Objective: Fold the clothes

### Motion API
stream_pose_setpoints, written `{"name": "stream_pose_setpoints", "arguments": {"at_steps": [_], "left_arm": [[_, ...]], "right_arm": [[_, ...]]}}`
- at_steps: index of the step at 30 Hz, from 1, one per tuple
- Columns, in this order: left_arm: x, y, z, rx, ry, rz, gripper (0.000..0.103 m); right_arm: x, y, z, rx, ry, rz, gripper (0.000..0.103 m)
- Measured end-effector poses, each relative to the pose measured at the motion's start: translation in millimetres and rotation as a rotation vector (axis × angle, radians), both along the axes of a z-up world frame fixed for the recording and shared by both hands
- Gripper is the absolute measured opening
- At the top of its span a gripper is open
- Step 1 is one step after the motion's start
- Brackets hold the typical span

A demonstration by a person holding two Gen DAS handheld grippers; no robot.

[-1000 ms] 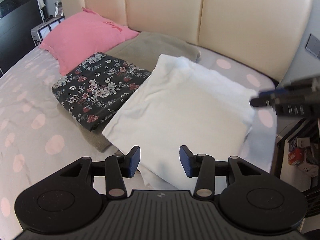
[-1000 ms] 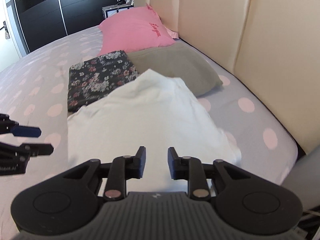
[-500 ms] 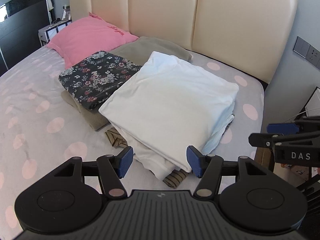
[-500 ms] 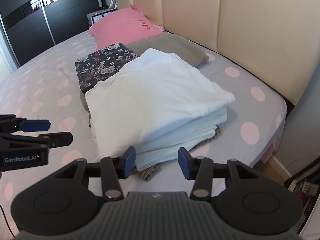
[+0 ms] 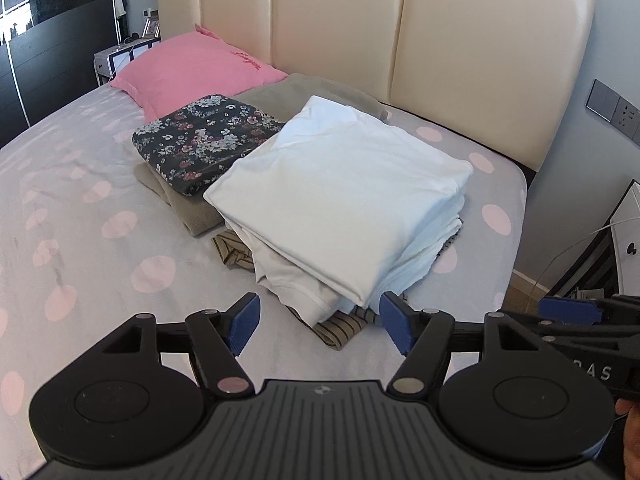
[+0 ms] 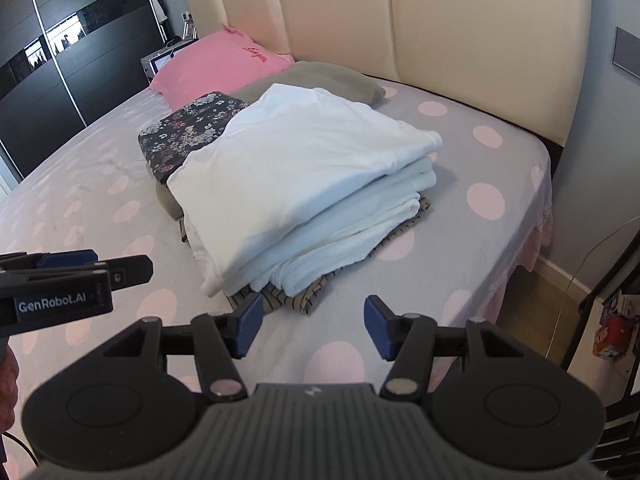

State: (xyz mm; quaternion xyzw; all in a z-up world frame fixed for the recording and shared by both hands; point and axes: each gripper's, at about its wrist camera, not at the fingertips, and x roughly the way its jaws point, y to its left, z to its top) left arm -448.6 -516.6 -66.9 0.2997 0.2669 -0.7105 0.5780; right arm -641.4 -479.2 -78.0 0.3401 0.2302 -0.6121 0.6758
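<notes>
Left wrist view shows your left tongs (image 5: pixel 320 322) spread wide, holding nothing, hovering above the bedsheet (image 5: pixel 80 216) just short of the near corner of the clothes. The white folded garment (image 5: pixel 340 192) lies on top of a pile of other pale folded pieces, and under them a striped cloth (image 5: pixel 340 330) pokes out at the near corner and again on the left side. Just beside that pile, toward the pillows, sits a dark floral folded garment (image 5: pixel 204 140) resting on a beige folded piece (image 5: pixel 192 210); the white garment's far left edge overlaps the floral one. Behind them lie a pink pillow (image 5: pixel 196 64) and a grey-brown pillow (image 5: pixel 316 92) against the cream headboard (image 5: pixel 400 40).

From the right wrist view, your right tongs (image 6: pixel 312 326) are also spread apart and empty, held over the spotted bedsheet (image 6: pixel 460 216) near the bed's edge, a little short of the stack. The white folded garment (image 6: pixel 300 160) sits square on its layered pile here, with the striped cloth (image 6: pixel 304 300) showing beneath the closest corner. Your left tongs (image 6: pixel 132 268) appear at the left edge of this view, seen side-on, well clear of the clothes. A dark wardrobe (image 6: pixel 60 60) stands beyond the far side of the bed.
</notes>
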Motion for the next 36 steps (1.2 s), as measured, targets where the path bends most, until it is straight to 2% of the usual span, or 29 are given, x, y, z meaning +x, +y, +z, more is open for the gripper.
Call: {"name": "stream_pose_setpoints", "arguments": {"at_steps": [4, 15, 36], "left_arm": [[-7.2, 8.8, -1.1, -0.013, -0.045, 0.011, 0.066], [-7.6, 15.6, -0.9, -0.012, -0.047, 0.016, 0.066], [-13.1, 13.2, -6.1, -0.006, -0.052, -0.005, 0.066]], "right_arm": [[0.7, 4.9, 4.1, -0.036, -0.014, 0.004, 0.061], [5.4, 16.0, 8.9, -0.106, -0.014, 0.006, 0.061], [4.2, 14.4, 7.4, -0.091, -0.034, 0.0, 0.061]]}}
